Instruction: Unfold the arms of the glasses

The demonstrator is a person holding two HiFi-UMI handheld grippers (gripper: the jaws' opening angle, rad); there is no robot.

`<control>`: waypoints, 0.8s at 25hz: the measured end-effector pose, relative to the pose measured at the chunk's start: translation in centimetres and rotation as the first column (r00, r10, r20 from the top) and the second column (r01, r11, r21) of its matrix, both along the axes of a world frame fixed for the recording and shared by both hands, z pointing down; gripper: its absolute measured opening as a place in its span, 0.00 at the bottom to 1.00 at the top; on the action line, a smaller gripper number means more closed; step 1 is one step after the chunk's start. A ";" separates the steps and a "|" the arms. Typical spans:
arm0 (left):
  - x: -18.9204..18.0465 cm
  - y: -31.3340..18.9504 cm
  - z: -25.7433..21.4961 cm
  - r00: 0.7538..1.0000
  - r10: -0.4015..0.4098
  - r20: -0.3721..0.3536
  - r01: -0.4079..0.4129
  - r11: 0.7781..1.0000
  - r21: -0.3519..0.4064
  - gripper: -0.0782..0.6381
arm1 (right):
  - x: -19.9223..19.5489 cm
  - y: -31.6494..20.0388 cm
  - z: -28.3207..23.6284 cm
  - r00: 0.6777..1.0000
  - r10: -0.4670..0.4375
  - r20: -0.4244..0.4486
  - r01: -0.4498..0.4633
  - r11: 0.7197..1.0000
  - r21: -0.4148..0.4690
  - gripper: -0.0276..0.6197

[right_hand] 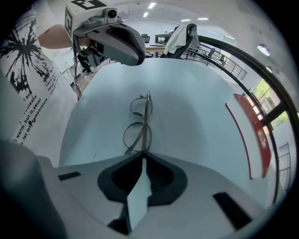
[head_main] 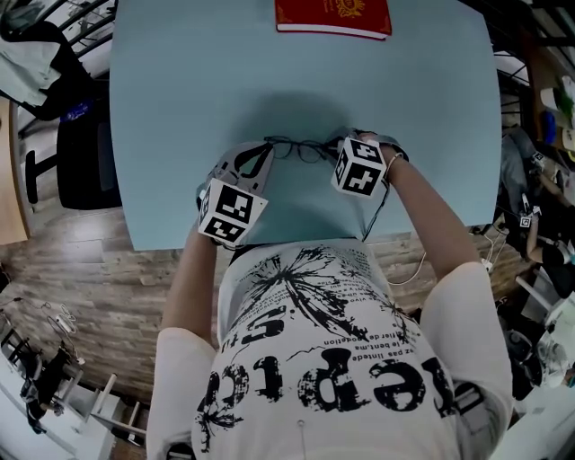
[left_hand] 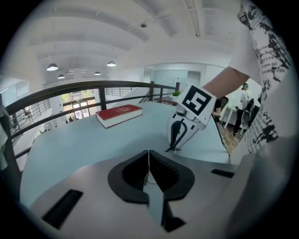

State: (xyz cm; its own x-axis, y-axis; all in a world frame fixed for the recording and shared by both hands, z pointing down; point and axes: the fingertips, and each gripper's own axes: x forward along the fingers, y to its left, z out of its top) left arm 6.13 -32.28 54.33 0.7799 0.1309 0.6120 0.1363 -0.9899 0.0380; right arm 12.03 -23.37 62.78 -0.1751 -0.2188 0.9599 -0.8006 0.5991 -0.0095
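Right gripper [right_hand: 142, 154] tipped steeply down, jaws pinching the glasses [right_hand: 146, 122] at one end; left gripper [left_hand: 148, 152] slanted down, jaws together.

Light blue table [head_main: 180, 108]: two items on its top.
A closed red book [head_main: 333, 16] lay flat at the far edge. Thin-framed glasses [head_main: 301, 149] lay toward the near edge, well apart from the book, with bare surface between them.

body log | wearing white short-sleeve tee [head_main: 314, 359], black splatter print and block lettering | wearing thin bracelet [head_main: 393, 161] on right wrist | left gripper [left_hand: 148, 161], right gripper [right_hand: 143, 158] showing grey shells, black pads, cubes [head_main: 232, 211] carrying black-white square markers
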 end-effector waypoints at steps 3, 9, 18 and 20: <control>1.3 1.3 1.2 0.988 0.132 0.082 -0.134 0.991 0.013 0.14 | 0.1 0.0 0.0 1.000 -0.007 0.005 0.007 1.000 0.004 0.10; 3.2 4.1 3.8 0.870 0.408 0.278 -0.444 0.892 0.080 0.27 | 0.5 0.1 -0.1 1.000 -0.014 0.012 0.014 1.000 0.009 0.10; 5.3 6.7 6.8 0.685 0.582 0.438 -0.690 0.711 0.134 0.27 | 1.3 0.4 -0.2 1.000 -0.013 0.019 0.013 1.000 0.018 0.10; 5.7 7.1 7.2 0.664 0.598 0.448 -0.714 0.686 0.143 0.25 | 1.2 0.4 -0.3 0.999 -0.008 0.031 0.008 1.000 0.018 0.10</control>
State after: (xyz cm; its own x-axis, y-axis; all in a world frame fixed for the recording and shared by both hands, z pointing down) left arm 11.80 -25.21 61.53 0.2890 0.3026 0.9083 0.7888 -0.6129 -0.0467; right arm 13.23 -22.95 62.51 -0.2068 -0.2344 0.9499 -0.7952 0.6059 -0.0236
